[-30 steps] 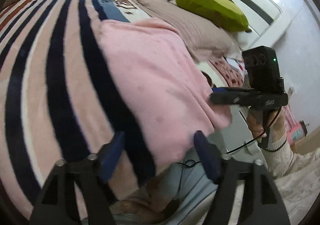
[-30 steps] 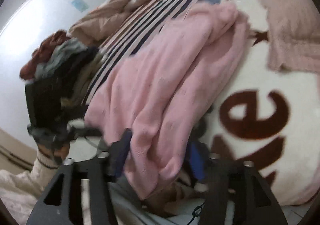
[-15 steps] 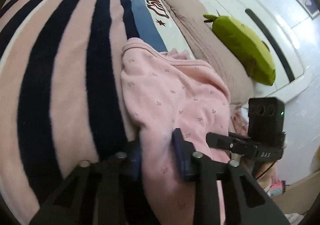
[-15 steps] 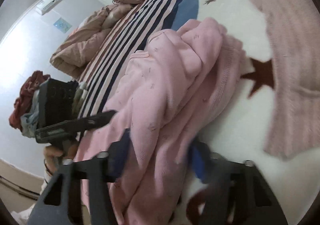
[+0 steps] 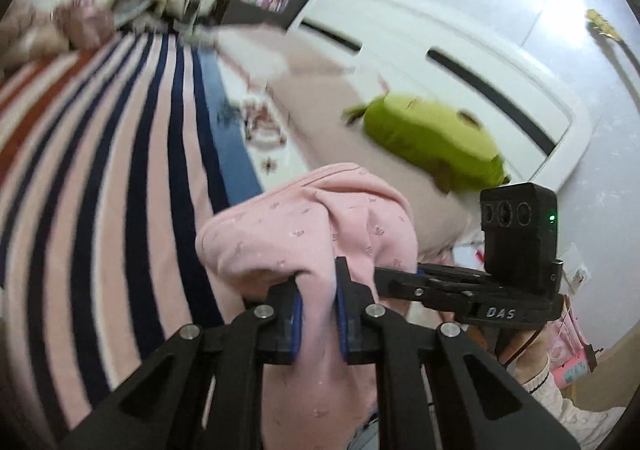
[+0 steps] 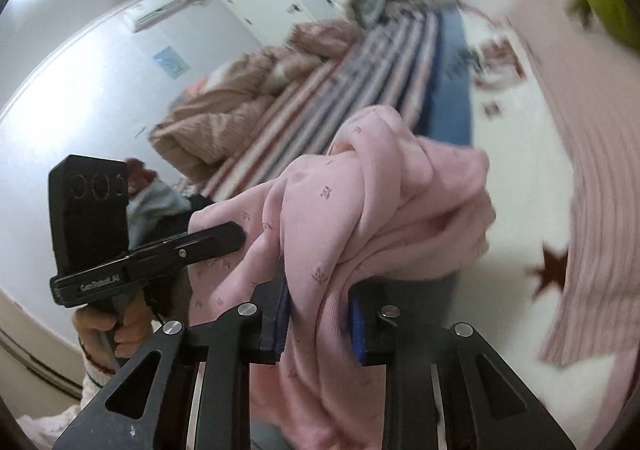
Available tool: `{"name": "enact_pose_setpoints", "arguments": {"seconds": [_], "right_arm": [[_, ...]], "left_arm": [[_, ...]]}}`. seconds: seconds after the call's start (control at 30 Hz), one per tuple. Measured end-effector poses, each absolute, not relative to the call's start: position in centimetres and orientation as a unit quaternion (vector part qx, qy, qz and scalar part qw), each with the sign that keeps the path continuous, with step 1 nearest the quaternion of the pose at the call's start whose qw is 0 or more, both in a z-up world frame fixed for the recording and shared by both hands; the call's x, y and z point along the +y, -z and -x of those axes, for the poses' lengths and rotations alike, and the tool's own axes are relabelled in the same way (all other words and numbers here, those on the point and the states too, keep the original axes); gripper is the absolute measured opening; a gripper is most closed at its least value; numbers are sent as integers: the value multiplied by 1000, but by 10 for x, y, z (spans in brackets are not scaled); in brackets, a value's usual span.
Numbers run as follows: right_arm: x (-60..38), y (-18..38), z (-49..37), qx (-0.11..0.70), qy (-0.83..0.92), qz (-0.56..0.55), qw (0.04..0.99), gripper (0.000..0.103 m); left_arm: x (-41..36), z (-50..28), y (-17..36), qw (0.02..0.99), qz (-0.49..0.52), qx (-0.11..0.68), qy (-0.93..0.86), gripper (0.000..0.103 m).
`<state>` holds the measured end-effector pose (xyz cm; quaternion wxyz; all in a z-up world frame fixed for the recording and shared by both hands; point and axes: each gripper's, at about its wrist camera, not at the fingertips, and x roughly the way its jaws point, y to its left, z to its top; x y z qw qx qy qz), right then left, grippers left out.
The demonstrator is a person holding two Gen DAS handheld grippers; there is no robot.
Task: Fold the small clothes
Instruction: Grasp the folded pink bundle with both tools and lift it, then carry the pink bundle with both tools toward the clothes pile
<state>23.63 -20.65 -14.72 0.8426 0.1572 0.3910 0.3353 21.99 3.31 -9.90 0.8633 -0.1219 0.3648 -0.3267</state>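
A small pink garment with tiny printed marks (image 5: 304, 234) is held up above the bed by both grippers. My left gripper (image 5: 318, 302) is shut on one bunched edge of it. My right gripper (image 6: 318, 314) is shut on another part of the pink garment (image 6: 360, 210), which drapes down between its blue pads. The right gripper shows in the left wrist view (image 5: 404, 282), close beside the cloth. The left gripper shows in the right wrist view (image 6: 224, 238), touching the cloth's left side.
The bed has a pink, navy and blue striped blanket (image 5: 100, 190) and a white cover with brown stars (image 6: 548, 270). A green plush toy (image 5: 432, 146) lies by the white headboard (image 5: 460, 62). A heap of clothes and a quilt (image 6: 240, 106) lies at the far end.
Both grippers have closed on the pink garment and lifted it off the bed. It now hangs bunched between them, and the views tilt up towards the walls.
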Motion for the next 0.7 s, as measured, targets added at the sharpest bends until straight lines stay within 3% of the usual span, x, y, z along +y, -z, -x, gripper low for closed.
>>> {"name": "enact_pose_setpoints", "arguments": {"seconds": [0.47,0.7], "right_arm": [[-74,-23,-209,253,-452,-72,852,17],[23,-80,-184,217,-523,-31,824,17]], "left_arm": [[145,-132,-81,947,48,225,223,9],[228,-76,-141,973,33,193,124,9]]}}
